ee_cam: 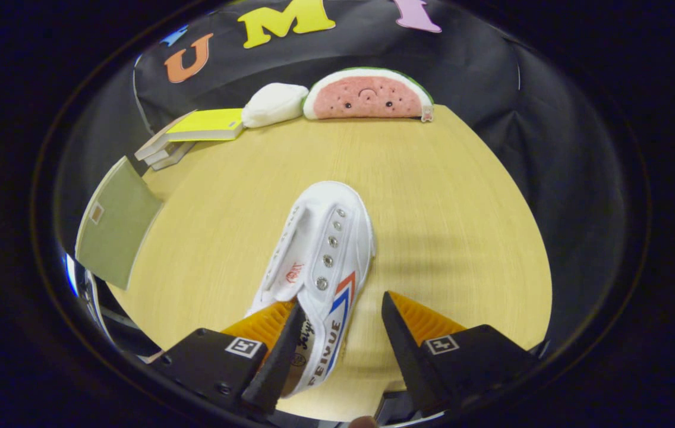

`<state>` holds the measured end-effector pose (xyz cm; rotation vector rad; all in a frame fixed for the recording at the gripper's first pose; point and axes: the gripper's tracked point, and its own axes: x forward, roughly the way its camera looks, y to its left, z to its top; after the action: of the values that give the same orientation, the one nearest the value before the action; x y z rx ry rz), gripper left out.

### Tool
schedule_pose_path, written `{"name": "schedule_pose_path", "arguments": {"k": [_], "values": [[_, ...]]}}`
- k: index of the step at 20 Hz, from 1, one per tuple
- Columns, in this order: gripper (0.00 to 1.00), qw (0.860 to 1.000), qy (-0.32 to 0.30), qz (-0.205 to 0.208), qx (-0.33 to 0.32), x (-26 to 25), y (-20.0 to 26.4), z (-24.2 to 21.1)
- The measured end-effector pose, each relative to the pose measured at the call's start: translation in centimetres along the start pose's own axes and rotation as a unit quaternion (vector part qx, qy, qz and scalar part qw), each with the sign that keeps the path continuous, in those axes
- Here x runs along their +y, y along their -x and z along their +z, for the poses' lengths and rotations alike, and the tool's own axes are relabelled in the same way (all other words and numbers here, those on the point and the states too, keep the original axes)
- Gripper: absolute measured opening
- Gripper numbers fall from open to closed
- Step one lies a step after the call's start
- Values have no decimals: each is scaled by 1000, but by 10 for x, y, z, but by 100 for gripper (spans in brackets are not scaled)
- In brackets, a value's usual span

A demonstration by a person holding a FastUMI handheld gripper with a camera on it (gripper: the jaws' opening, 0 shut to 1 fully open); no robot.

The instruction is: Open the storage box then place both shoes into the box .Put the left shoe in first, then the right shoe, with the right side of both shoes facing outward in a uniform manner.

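**Gripper view: shoe's heel end sits between spread fingers**

Gripper view looks down over a pale wooden desk point(432, 196) with one white canvas shoe point(322, 261) lying in the lower middle of the frame. The gripper point(337, 324) has its fingers apart. The shoe's near end lies in the gap between them, hard against the left finger, which seems to reach into or over the shoe's opening; whether it actually touches is hard to tell. The right finger stands clear of the shoe, with bare desk between it and the striped side panel. So the jaws are not clamped on anything.

What the coming move turns on is the shoe's long axis. It runs away from the gripper, from the heel end at the fingers to the toe near the middle of the frame, leaning slightly to the right. The side with the red and blue stripes faces the right finger. Closing the fingers here would likely pinch that side wall near the heel.

Along the top of the frame lie a watermelon-slice plush point(367, 95) and a white soft bundle point(274, 104). A yellow-topped stack of books point(195, 134) sits in the upper left, with a green flat panel point(116, 223) below it at the left desk edge; it could belong to the storage box, but I cannot say.
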<state>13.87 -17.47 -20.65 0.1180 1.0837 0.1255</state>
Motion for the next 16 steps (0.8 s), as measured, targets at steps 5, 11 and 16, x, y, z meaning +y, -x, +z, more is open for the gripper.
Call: {"name": "schedule_pose_path", "arguments": {"k": [5,11,16], "values": [[56,1000,-3,15,6,2,-4,1],[26,1000,-9,-15,15,-1,-2,1],[6,997,-76,-9,11,0,1,2]]}}
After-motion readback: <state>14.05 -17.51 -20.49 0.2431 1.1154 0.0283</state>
